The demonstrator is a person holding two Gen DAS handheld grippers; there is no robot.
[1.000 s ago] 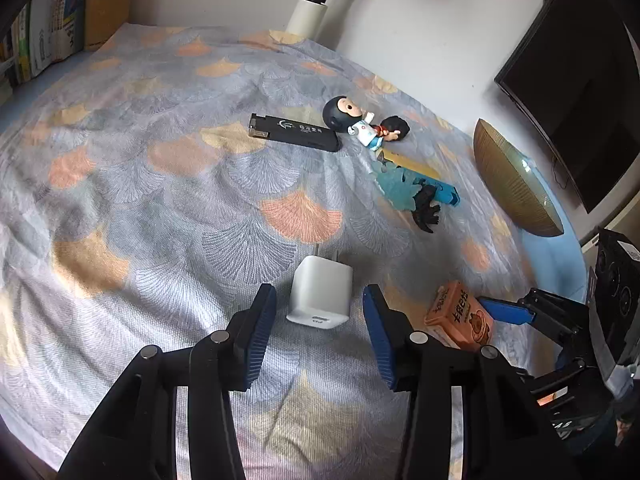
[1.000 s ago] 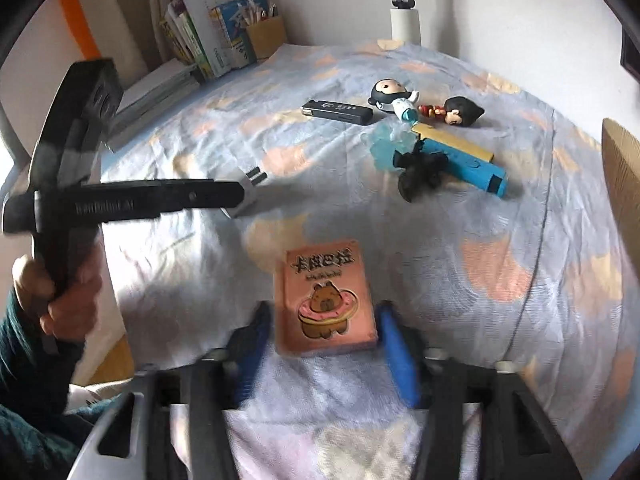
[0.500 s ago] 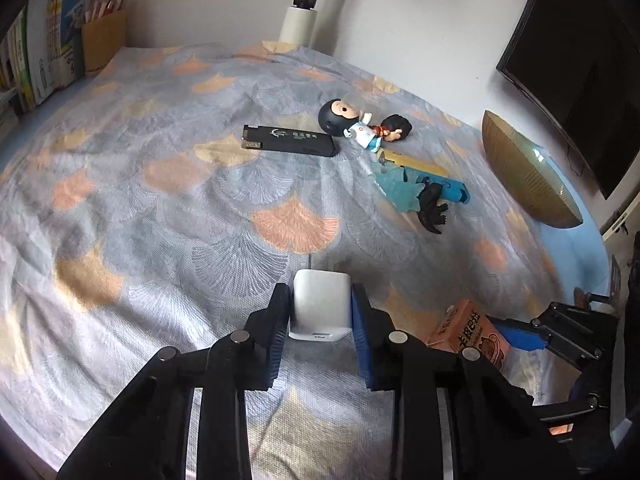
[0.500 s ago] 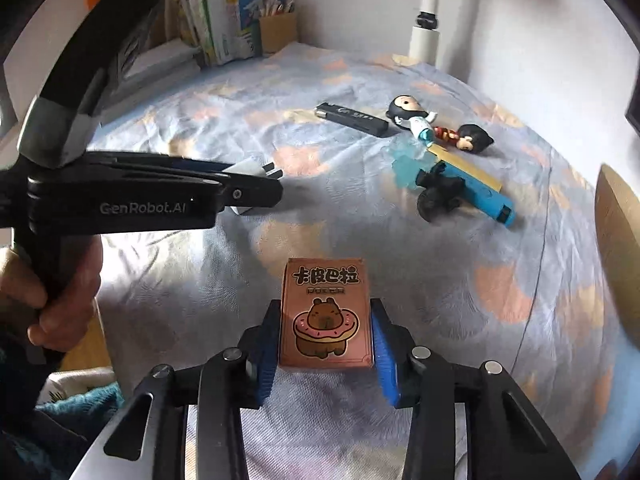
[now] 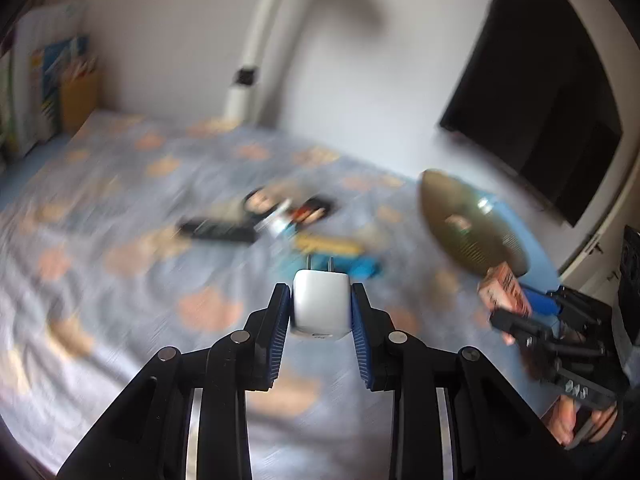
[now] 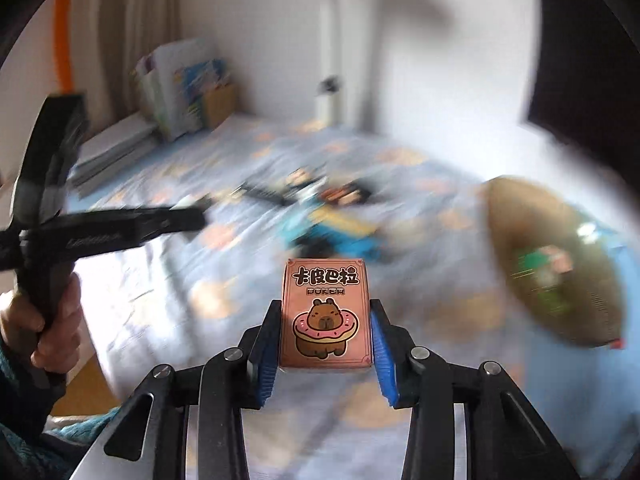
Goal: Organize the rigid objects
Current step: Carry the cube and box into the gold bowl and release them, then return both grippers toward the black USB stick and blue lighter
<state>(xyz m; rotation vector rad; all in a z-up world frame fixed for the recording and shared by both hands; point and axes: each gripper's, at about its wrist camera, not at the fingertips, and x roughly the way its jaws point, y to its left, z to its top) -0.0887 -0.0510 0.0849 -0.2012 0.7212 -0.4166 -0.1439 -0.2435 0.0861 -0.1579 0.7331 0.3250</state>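
Item one: white plug-in charger (image 5: 320, 306), lower centre of the left wrist view, clamped between the blue pads of the left gripper (image 5: 319, 312), prongs pointing away, apparently off the patterned bedspread (image 5: 120, 280). Item two: pink capybara poker card box (image 6: 326, 316), lower centre of the right wrist view, pinched by the right gripper (image 6: 325, 330) and likewise off the cloth. Progress, as judged: two pieces picked, none yet set in the woven bowl (image 5: 472, 228) at right of frame, their likely destination. Remaining at mid-frame, blurred: black bar-shaped device (image 5: 218, 232), doll figure (image 5: 280, 210), blue-and-yellow toy (image 5: 340, 254). Left view alone shows the dark screen (image 5: 536, 120) at upper right; right view alone shows the box's printed face and the person's left hand (image 6: 52, 320) at lower left
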